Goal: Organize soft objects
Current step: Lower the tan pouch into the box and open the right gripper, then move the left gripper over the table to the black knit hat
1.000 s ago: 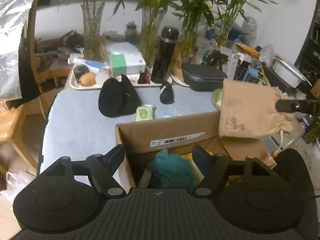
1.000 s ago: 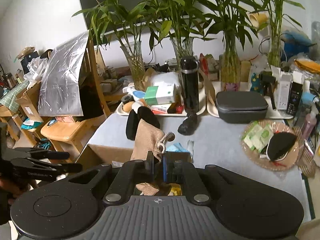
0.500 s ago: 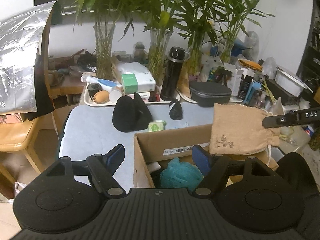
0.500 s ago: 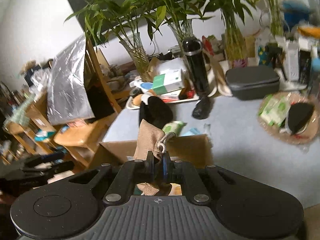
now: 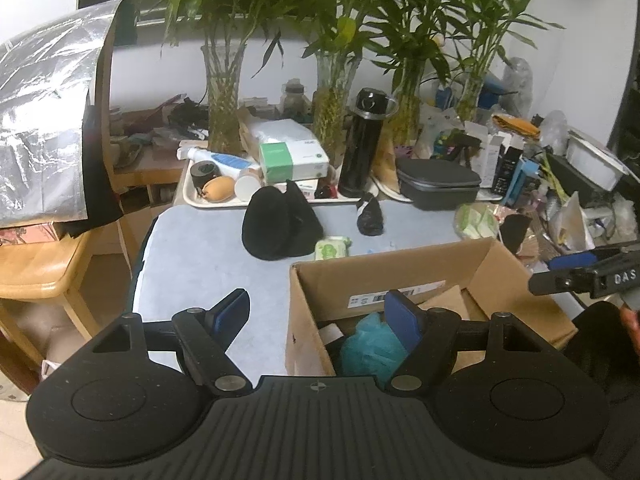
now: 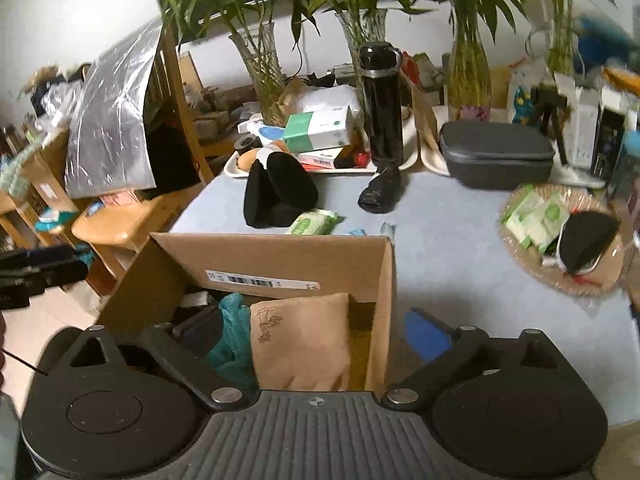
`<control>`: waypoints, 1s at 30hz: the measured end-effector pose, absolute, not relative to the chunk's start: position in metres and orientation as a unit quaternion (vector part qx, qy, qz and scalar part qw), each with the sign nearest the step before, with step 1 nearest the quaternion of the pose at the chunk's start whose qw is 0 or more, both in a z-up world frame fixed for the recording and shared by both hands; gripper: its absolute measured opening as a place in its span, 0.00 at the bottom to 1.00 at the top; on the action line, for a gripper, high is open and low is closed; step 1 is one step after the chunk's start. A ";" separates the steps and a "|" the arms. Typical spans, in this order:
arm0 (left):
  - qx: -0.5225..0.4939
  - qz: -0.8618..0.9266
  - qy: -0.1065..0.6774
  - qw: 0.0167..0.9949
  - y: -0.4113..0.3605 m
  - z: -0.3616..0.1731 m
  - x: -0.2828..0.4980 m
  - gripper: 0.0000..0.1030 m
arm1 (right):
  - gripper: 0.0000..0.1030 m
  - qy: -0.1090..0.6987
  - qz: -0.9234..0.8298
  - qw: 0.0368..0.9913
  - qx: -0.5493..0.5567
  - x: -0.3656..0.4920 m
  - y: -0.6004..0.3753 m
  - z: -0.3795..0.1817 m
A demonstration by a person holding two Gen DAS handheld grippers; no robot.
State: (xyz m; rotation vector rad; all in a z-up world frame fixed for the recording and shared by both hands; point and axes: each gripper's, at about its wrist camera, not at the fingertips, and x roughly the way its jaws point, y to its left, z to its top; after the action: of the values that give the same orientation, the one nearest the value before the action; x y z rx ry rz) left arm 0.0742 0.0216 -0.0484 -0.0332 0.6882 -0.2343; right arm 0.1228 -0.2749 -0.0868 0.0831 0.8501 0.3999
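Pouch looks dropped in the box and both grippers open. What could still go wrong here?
The tan pouch stands on edge against the teal cloth, so it may slump. The right gripper, open, straddles the cardboard box wall and could snag it when lifting. The black hat remains on the table.

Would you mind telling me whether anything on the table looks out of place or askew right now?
Nothing looks spilled or damaged. The soft items still loose on the blue table stand out: a black hat, a crumpled black cloth and a green wipes pack. The beige pouch leans upright inside the cardboard box.
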 end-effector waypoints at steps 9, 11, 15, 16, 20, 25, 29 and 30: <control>-0.001 -0.106 0.335 0.936 0.015 -0.051 0.078 0.72 | 0.97 0.387 0.201 0.900 -0.012 0.122 -0.266 -0.086; 0.009 -0.099 0.331 0.938 0.012 -0.050 0.080 0.72 | 0.97 0.388 0.200 0.900 -0.016 0.123 -0.265 -0.086; 0.011 -0.094 0.319 0.943 0.009 -0.046 0.082 0.72 | 1.00 0.388 0.197 0.900 -0.012 0.125 -0.267 -0.084; 0.010 -0.094 0.319 0.943 0.009 -0.046 0.083 0.72 | 1.00 0.389 0.196 0.900 -0.010 0.126 -0.267 -0.082; 0.004 -0.093 0.321 0.943 0.004 -0.044 0.088 0.72 | 1.00 0.392 0.191 0.900 -0.007 0.131 -0.267 -0.075; 0.010 -0.103 0.321 0.942 -0.002 -0.039 0.094 0.72 | 1.00 0.402 0.180 0.898 -0.016 0.141 -0.269 -0.057; 0.023 -0.110 0.319 0.941 -0.006 -0.035 0.102 0.72 | 1.00 0.407 0.171 0.897 -0.017 0.149 -0.274 -0.042; 0.022 -0.111 0.316 0.942 -0.006 -0.035 0.104 0.72 | 1.00 0.405 0.170 0.898 -0.016 0.151 -0.275 -0.039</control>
State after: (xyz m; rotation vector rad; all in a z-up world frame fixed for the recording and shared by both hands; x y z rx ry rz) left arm 0.1043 -0.0055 -0.0351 0.0453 0.6454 -0.2270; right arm 0.1512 -0.2752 -0.0389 -0.0334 0.8381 0.3526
